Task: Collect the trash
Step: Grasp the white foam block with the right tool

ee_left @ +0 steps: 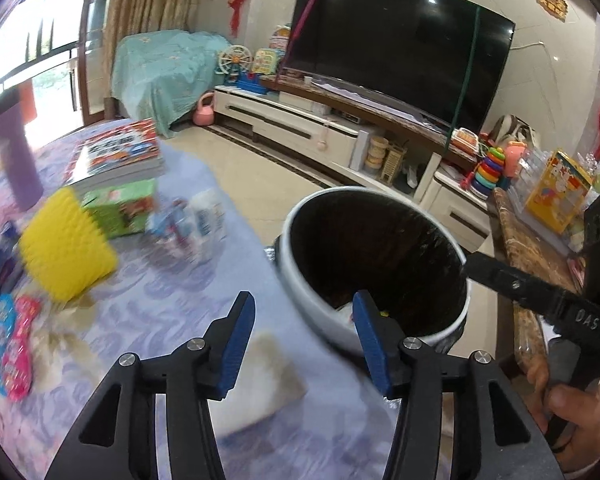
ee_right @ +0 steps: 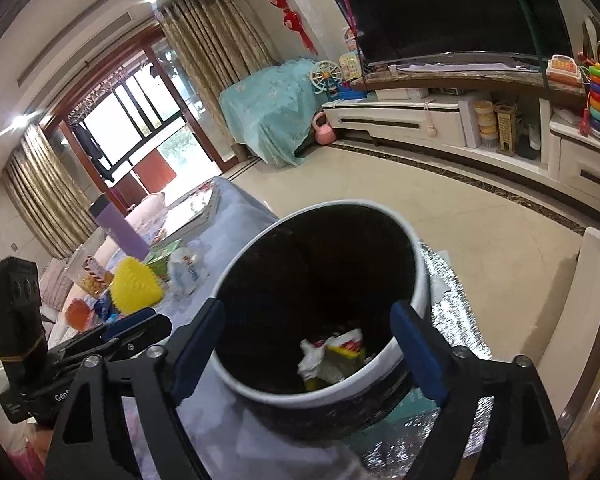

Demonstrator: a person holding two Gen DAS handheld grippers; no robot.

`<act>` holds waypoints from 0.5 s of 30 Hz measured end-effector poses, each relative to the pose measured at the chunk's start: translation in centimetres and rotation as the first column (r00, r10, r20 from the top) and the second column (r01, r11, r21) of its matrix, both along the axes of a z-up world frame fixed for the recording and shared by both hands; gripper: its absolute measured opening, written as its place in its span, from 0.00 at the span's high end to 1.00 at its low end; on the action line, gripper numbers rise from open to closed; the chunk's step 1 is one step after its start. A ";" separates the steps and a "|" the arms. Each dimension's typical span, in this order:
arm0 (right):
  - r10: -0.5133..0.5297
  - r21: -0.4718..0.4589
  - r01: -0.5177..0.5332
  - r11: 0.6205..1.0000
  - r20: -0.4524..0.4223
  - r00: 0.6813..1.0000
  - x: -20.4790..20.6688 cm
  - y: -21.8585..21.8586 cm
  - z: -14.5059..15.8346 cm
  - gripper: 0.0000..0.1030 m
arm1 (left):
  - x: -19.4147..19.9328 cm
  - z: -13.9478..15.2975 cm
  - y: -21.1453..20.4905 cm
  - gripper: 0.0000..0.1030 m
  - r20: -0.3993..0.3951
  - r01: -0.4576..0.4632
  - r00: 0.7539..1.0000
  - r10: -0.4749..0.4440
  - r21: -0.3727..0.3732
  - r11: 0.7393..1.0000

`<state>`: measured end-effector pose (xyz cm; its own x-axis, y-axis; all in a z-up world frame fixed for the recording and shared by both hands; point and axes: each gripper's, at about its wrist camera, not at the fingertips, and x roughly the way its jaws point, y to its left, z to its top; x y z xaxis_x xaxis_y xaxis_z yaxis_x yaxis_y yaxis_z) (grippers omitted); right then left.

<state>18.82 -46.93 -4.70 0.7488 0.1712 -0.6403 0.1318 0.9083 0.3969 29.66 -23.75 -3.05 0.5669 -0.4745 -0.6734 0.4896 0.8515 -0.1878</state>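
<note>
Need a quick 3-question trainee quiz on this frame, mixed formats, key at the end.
1. True or false: the right tongs are clamped on the rim of the trash bin.
2. What lies at the bottom of the bin? A) nothing B) crumpled wrappers C) a purple bottle
3. Fill in: the yellow spiky cup stands on the ____, left of the bin.

Key
1. False: both blue pads stand wide apart with nothing between them; the left tongs are open and empty too.
2. B
3. Table, covered in a lilac patterned cloth.
</note>
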 end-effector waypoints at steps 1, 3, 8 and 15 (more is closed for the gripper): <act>0.007 0.003 -0.007 1.000 0.002 1.000 -0.1 0.4 0.1 0.14 | -0.5 -0.1 0.7 0.49 0.002 -0.009 1.000 0.009 0.004 1.000; 0.019 0.006 -0.019 1.000 0.006 1.000 -0.4 1.5 0.1 0.13 | -1.4 -0.3 2.1 0.49 -0.001 -0.032 0.999 0.032 0.007 0.999; 0.066 0.015 -0.066 0.998 0.006 0.998 -0.9 4.4 -0.1 0.13 | -3.4 -0.7 6.1 0.49 -0.026 -0.099 0.995 0.099 -0.001 0.995; 0.128 0.041 -0.127 0.991 -0.016 0.992 -1.4 8.5 -1.2 0.13 | -5.8 -0.7 11.0 0.49 -0.037 -0.167 0.985 0.167 0.004 0.986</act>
